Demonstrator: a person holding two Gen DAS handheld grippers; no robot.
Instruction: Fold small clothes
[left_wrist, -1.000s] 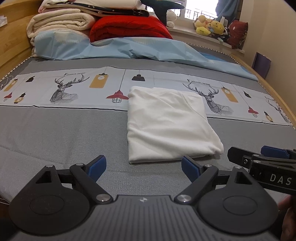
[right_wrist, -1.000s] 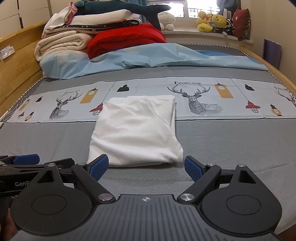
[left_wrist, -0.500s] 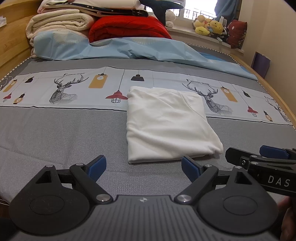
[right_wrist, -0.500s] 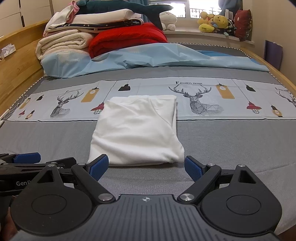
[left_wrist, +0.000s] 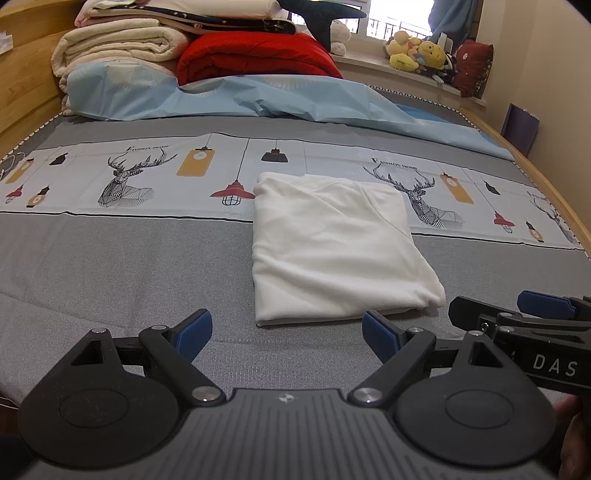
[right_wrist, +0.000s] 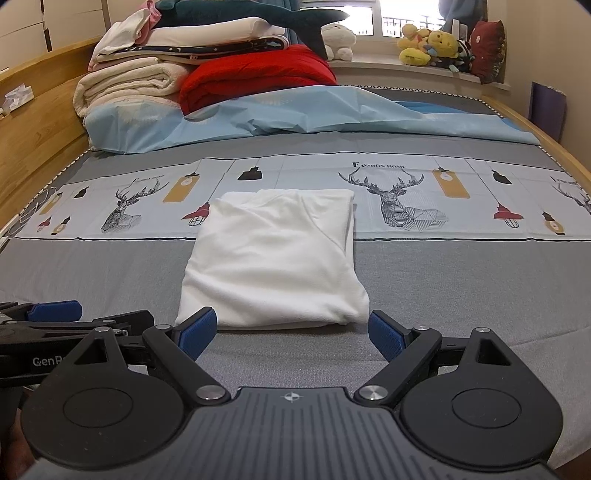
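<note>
While jaws gape empty, white garment (right_wrist: 273, 262) folded

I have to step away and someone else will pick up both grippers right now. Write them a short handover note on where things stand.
Left gripper: open, empty, just short of the near edge of the white garment.
Right gripper: open, empty, at the same near edge, beside the left one.
Garment: lies on the grey bedsheet, folded into a compact rectangle, far edge over the printed deer band. Neither gripper touches it.
Done: this piece looks folded, with some wrinkles on top.
Left: perhaps smooth it or set it aside. No other unfolded small clothes show in either view.
</note>
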